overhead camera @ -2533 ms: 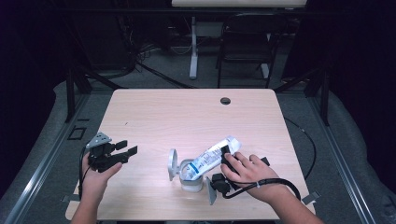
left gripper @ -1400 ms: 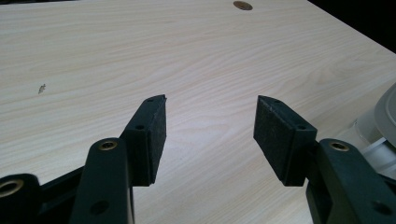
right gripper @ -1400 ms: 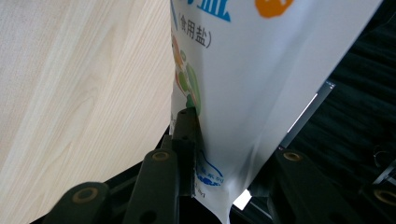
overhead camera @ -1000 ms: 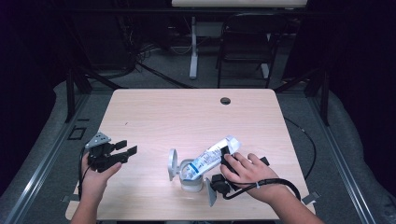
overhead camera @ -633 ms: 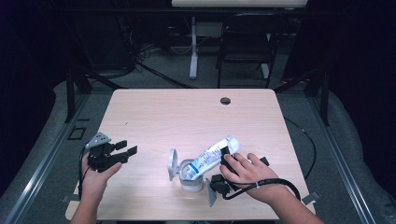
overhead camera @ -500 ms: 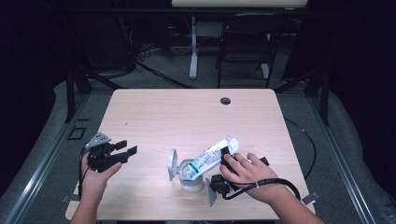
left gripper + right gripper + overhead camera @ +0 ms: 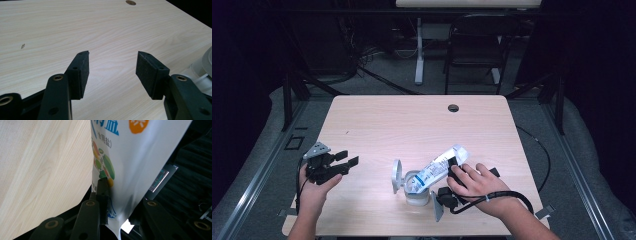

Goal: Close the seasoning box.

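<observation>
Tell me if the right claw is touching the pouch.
Touching: the right gripper view shows the claw closed on the pouch, its left pad pressed into it.

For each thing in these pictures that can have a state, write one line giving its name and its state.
White container: upright, hinged lid flipped open.
Salt bag: tilted, lower end in the container's mouth.
Right gripper: shut on the salt bag, jaws just closing further.
Left gripper: open, nothing between its jaws, above the table.

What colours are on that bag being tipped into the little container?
The bag is white with blue lettering, an orange spot and green pictures, clearest in the right gripper view.
</observation>
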{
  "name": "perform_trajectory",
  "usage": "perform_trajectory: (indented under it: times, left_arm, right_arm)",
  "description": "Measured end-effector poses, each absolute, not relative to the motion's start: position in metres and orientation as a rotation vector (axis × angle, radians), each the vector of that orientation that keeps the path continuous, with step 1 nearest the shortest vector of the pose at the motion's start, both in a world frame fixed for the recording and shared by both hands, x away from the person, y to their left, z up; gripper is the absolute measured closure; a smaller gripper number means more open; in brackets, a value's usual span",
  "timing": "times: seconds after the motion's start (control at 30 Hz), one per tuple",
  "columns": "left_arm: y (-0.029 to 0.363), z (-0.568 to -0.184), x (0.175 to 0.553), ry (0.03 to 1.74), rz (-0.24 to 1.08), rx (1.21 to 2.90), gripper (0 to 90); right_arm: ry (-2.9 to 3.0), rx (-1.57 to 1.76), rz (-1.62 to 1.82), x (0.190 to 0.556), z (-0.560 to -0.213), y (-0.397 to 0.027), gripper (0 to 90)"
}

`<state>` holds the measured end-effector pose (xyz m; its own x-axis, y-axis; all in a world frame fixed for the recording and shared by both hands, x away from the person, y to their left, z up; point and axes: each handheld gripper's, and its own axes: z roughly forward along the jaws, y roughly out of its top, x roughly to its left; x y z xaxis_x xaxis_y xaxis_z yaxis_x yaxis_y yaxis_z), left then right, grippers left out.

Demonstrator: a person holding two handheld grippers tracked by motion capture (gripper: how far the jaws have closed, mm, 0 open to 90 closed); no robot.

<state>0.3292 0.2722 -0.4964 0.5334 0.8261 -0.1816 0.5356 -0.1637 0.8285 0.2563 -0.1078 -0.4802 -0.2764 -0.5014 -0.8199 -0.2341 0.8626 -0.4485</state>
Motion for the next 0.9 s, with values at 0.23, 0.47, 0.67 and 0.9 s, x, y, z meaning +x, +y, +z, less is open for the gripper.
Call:
perform_trajectory:
  times: [0.23,0.47,0.67,0.9]
  left_arm:
    - [0.272,-0.4961,0.3291,1.123,0.391,1.836,44.6]
    - [0.2719,-0.4956,0.3289,1.12,0.394,1.84,44.6]
    - [0.2721,-0.4955,0.329,1.119,0.398,1.838,44.6]
    - [0.2721,-0.496,0.3291,1.124,0.393,1.834,44.6]
  right_arm:
    - [1.862,-0.55,-0.289,0.2558,-0.4799,-0.1077,76.3]
    - [1.85,-0.554,-0.282,0.2555,-0.4792,-0.1068,78.1]
    - [1.852,-0.543,-0.277,0.2555,-0.4793,-0.1063,79.4]
    - [1.857,-0.535,-0.277,0.2554,-0.4793,-0.1063,81.0]
